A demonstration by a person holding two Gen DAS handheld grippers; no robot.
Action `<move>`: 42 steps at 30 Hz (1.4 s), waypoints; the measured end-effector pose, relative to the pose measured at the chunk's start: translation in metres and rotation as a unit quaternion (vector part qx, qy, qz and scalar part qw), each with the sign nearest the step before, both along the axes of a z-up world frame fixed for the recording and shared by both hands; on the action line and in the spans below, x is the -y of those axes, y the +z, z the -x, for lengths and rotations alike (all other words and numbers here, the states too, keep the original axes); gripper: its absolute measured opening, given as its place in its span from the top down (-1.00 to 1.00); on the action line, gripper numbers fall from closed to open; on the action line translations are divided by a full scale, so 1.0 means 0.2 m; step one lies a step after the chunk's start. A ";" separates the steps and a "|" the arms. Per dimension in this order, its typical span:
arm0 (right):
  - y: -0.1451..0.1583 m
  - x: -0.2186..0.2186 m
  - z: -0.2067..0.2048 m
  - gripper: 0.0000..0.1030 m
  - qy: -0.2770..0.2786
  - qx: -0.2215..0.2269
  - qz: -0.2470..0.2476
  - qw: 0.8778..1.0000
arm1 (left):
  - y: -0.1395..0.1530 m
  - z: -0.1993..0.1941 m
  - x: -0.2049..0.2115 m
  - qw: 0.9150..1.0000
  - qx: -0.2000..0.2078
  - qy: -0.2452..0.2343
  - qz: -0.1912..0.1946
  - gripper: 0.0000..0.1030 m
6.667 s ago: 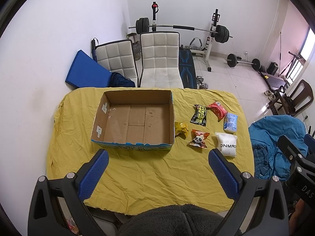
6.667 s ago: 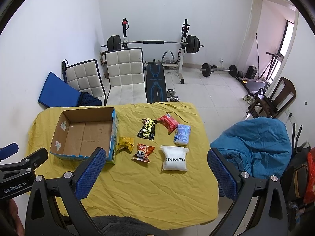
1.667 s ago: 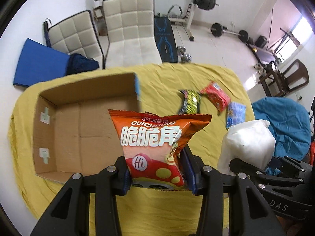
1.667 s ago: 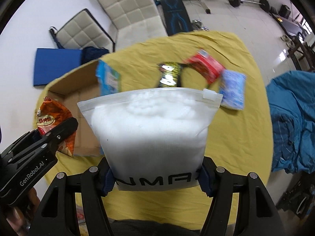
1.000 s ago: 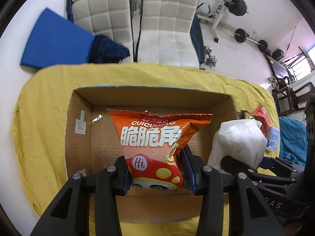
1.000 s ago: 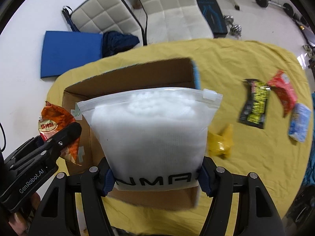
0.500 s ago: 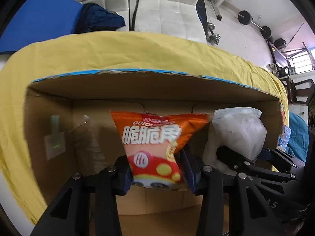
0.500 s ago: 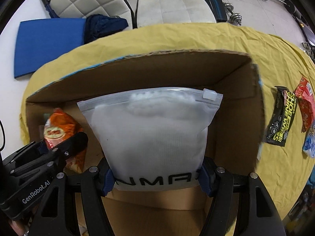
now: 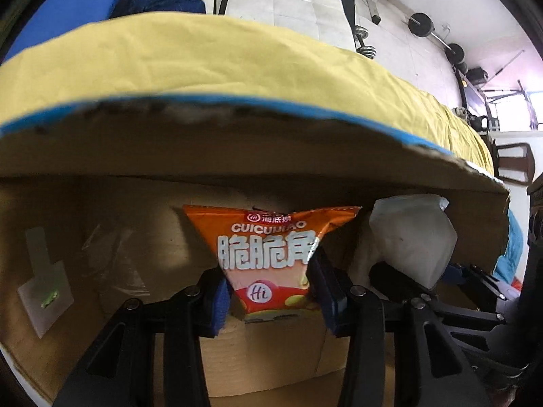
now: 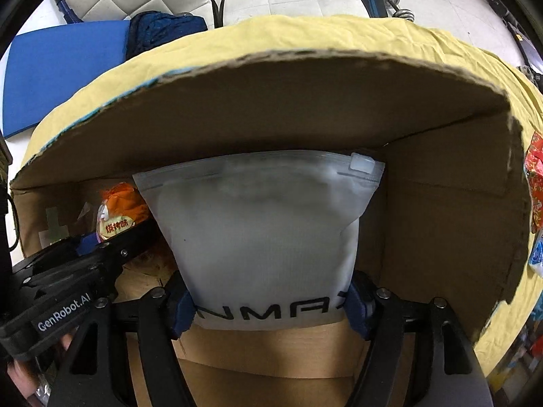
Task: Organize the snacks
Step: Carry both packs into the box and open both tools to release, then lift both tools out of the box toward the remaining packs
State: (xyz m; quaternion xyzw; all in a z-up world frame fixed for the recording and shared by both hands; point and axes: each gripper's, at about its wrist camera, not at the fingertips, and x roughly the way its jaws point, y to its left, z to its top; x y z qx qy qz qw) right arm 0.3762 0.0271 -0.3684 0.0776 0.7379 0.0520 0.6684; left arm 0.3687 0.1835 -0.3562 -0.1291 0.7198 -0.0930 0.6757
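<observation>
Both grippers have dropped deeper into the box (image 9: 237,156) vs 0.5 s ago; far wall now fills most of each view. L gripper (image 9: 275,300) pinches the orange chip bag (image 9: 271,254) w/ blue pads, bag upright inside box near far wall. R gripper (image 10: 269,308) pinches the white pouch (image 10: 264,230), also upright in box, at 3 o'clock of chip bag, just beside it. Box sits on yellow cloth (image 10: 305,37). Other snacks (image 10: 534,183) on cloth outside box, 3 o'clock.
</observation>
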 end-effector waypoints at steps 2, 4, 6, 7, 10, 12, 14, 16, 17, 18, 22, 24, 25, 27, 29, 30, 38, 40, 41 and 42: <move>-0.02 -0.02 -0.03 -0.45 0.003 -0.001 0.003 1.000 | -0.01 0.00 -0.02 1.000 -0.009 0.009 0.006 0.19; -0.02 -0.02 -0.02 -0.45 0.005 -0.002 0.003 1.000 | -0.01 0.00 -0.02 1.000 -0.014 0.013 0.005 0.18; -0.02 -0.03 -0.02 -0.46 0.006 -0.004 0.003 1.000 | 0.01 0.00 -0.02 1.000 -0.010 0.014 -0.004 0.12; -0.02 -0.03 -0.01 -0.49 0.007 -0.004 0.003 1.000 | 0.02 0.00 -0.03 1.000 -0.007 0.014 -0.009 0.11; 0.00 -0.03 0.00 -0.56 0.011 0.001 0.002 1.000 | 0.06 0.01 -0.02 1.000 0.000 0.008 -0.020 0.10; 0.02 -0.04 0.00 -0.59 0.015 0.006 0.008 1.000 | 0.09 0.02 -0.01 1.000 0.002 0.002 -0.026 0.09; 0.03 -0.04 0.01 -0.62 0.018 0.007 0.009 1.000 | 0.11 0.02 -0.01 0.999 0.003 -0.002 -0.033 0.05; 0.05 -0.04 0.01 -0.63 0.022 0.009 0.009 1.000 | 0.13 0.03 -0.01 0.999 0.007 -0.003 -0.041 -0.08; 0.08 -0.05 0.01 -0.64 0.022 0.011 0.009 1.000 | 0.14 0.04 -0.01 0.999 0.010 -0.004 -0.044 -0.29; 0.09 -0.05 0.02 -0.64 0.023 0.014 0.010 1.000 | 0.16 0.05 -0.02 0.999 0.014 -0.005 -0.049 -0.43; 0.13 -0.06 0.04 -0.78 0.025 0.021 0.010 0.999 | 0.21 0.10 -0.03 0.998 0.026 -0.003 -0.057 -0.48; 0.15 -0.07 0.04 -0.81 0.028 0.026 0.015 0.999 | 0.23 0.12 -0.05 0.998 0.030 -0.005 -0.061 -0.75; 0.16 -0.06 0.05 -0.81 0.029 0.028 0.016 0.999 | 0.25 0.14 -0.06 0.997 0.034 -0.007 -0.069 -0.79; 0.18 -0.06 0.07 -0.81 0.031 0.031 0.019 0.999 | 0.28 0.15 -0.07 0.995 0.044 -0.009 -0.086 -0.87; 0.19 -0.06 0.09 -0.82 0.031 0.036 0.022 0.999 | 0.30 0.13 -0.02 0.994 0.052 -0.008 -0.100 -0.88; 0.20 -0.05 0.10 -0.89 0.032 0.040 0.019 0.999 | 0.32 0.15 -0.03 0.993 0.057 -0.009 -0.103 -0.88; 0.27 -0.03 0.20 -1.00 0.032 0.061 0.027 0.997 | 0.39 0.23 -0.07 0.991 0.086 -0.001 -0.104 -0.89; 0.30 -0.04 0.24 -1.00 0.034 0.068 0.028 0.997 | 0.41 0.26 -0.08 0.990 0.094 0.000 -0.107 -0.89; 0.32 -0.04 0.27 -1.00 0.035 0.073 0.029 0.996 | 0.43 0.27 -0.08 0.989 0.100 0.004 -0.108 -0.89; 0.34 -0.04 0.29 -1.00 0.035 0.077 0.030 0.996 | 0.45 0.29 -0.08 0.988 0.106 0.005 -0.108 -0.89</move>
